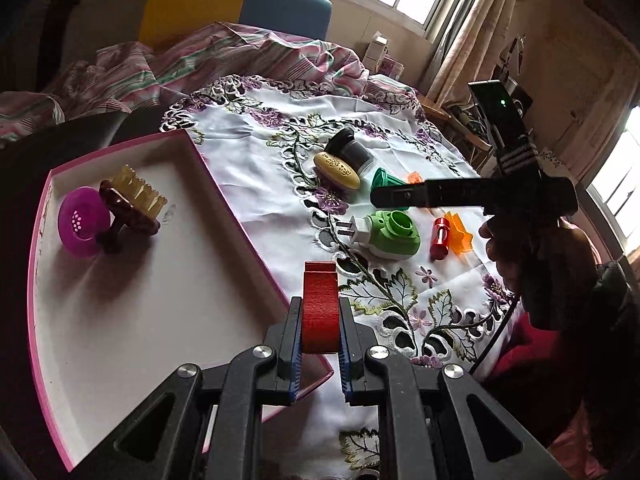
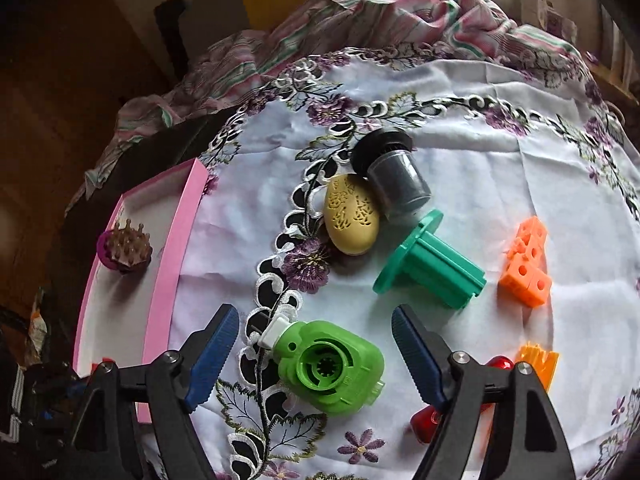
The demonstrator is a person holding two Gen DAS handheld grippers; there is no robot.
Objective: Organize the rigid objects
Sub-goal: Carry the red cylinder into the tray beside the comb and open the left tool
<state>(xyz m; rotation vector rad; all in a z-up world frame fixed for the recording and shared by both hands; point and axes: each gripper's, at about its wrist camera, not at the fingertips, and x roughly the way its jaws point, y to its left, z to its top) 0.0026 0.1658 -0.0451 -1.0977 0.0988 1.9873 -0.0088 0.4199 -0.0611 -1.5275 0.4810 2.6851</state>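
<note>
Two grippers work: left gripper [image 1: 320,344] clamps a red curved block [image 1: 319,308], bound for the pink-rimmed tray [image 1: 224,184]; right gripper [image 2: 316,344], jaws apart, must close on the green plug-in device [image 2: 332,368].

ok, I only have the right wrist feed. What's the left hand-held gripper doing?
Observer: The left hand-held gripper is shut on a red block, close to the pink tray.
Operator: What's in the tray?
Observer: A bristle brush leaning against a purple perforated disc.
Operator: And the red thing low in my frame, half hidden?
Observer: A red cylinder, lying against an orange translucent piece.
</note>
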